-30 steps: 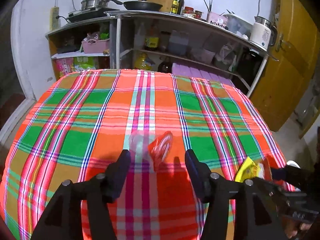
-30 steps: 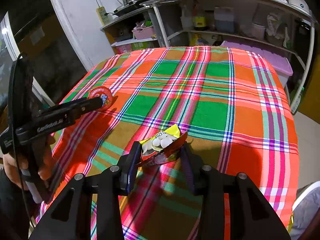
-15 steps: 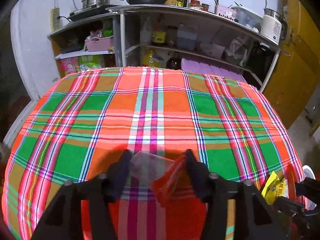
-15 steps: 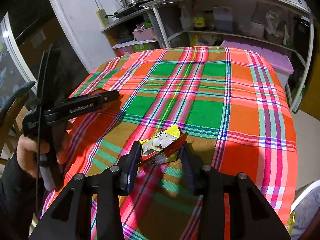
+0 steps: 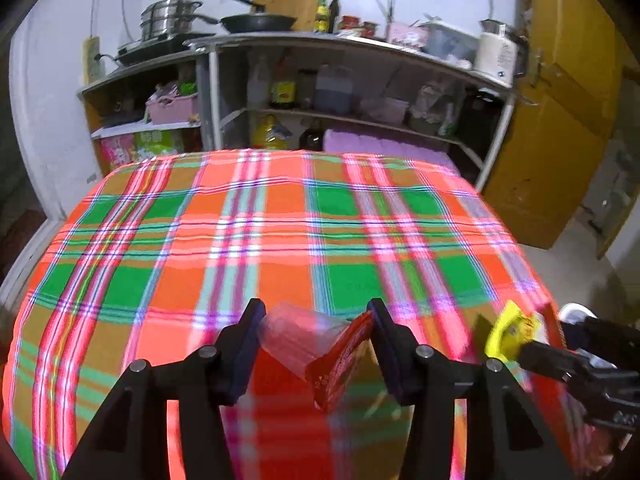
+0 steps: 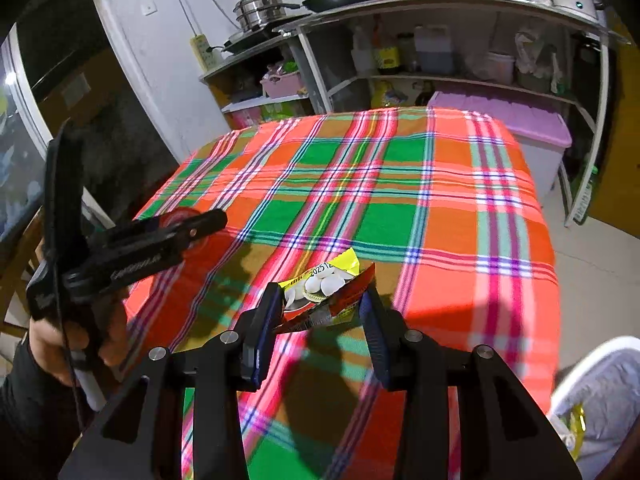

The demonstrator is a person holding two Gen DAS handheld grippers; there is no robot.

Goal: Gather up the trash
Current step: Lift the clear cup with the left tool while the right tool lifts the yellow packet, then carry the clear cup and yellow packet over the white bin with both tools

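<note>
Left gripper [image 5: 316, 340]: our jaws have just been closing and now press on a clear plastic cup with a red foil lid [image 5: 316, 350] — cup side against the left pad, peeled lid against the right. Cup looks lifted off the plaid tablecloth [image 5: 280, 232], though blur makes the gap hard to judge.

Right gripper [image 6: 320, 312]: jaws clamped on a crumpled yellow-and-red snack wrapper [image 6: 326, 294], held above the cloth near the table's front edge. White pieces are pictured on its upper face.

Outward from there:
- We see the left gripper from the right wrist view too, at left, with the person's hand [image 6: 76, 344] on its handle and a dark sleeve below.
- From the left wrist view, the right gripper sits at the lower right edge with the yellow wrapper corner poking out.
- White bin [image 6: 592, 392] at the lower right of the right wrist view, just off the table's corner; something yellow lies inside.
- Rest of the cloth ahead of both grippers is bare.
- Beyond the table's far edge — metal shelving [image 5: 360, 52] with a wok [image 5: 260, 22], stacked steel pots [image 5: 168, 20], bottles, jars and a white kettle [image 5: 498, 58] on top.
- Purple lidded bin [image 6: 504, 116] below the shelf, yellow door [image 5: 552, 120] at right.
</note>
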